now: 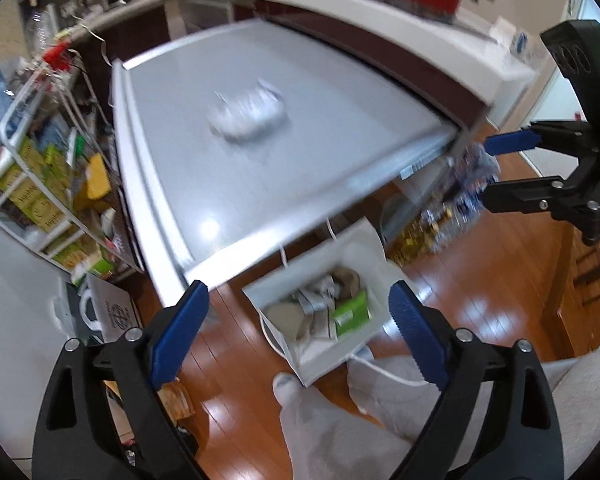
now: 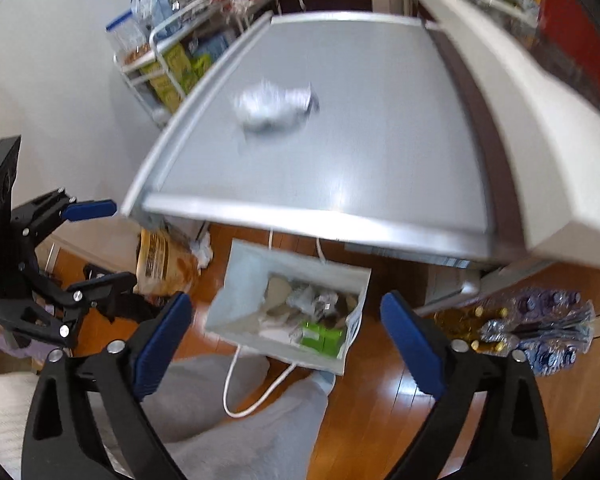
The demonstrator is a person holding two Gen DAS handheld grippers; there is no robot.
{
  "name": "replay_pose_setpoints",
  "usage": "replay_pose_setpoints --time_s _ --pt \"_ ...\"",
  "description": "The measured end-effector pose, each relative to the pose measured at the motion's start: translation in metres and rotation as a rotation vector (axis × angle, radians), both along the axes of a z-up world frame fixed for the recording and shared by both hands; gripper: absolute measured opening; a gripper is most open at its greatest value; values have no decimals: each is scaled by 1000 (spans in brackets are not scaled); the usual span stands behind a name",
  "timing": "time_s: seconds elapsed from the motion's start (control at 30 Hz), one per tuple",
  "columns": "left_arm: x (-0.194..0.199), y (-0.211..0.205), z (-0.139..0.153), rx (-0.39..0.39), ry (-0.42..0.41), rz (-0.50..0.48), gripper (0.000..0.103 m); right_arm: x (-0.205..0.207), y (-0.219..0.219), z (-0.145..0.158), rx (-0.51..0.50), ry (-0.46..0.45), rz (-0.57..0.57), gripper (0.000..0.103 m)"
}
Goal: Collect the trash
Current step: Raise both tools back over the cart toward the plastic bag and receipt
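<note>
**Crumpled wad ahead of both open grippers**

The crumpled white wad (image 1: 249, 114) lies near the middle of the grey table (image 1: 340, 152), well in from its near edge, long axis roughly parallel to that edge. Below the edge stands the white trash bag (image 2: 240, 300) (already part-filled). Left gripper (image 1: 300, 332) and right gripper (image 2: 286, 340) are both spread, empty, about equally distant.
</note>
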State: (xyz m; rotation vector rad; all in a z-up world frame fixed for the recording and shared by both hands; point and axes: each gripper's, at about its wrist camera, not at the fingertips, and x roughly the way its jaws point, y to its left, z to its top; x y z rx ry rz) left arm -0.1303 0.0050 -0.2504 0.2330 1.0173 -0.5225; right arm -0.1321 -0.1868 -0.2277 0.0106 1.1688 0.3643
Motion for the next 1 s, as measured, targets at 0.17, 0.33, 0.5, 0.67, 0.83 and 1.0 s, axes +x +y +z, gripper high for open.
replay_pose_setpoints --time_s 0.17,0.33,0.5,0.67,0.83,1.0 --pt "24 15 19 -49 -51 86 94 33 12 19 -21 -70 -2 97" --pt "62 16 23 -67 -77 154 94 72 15 34 -57 -135 -46 97" --pt "108 -7 6 -38 -68 163 94 100 12 41 -89 -165 -68 97" --pt "140 -30 -23 -23 -10 163 94 116 7 40 -93 -165 -75 97" --pt "158 -37 -38 -32 20 168 94 129 5 33 -98 -152 -78 97" --pt "168 -35 -47 -63 47 149 62 144 5 28 -86 -151 -76 97"
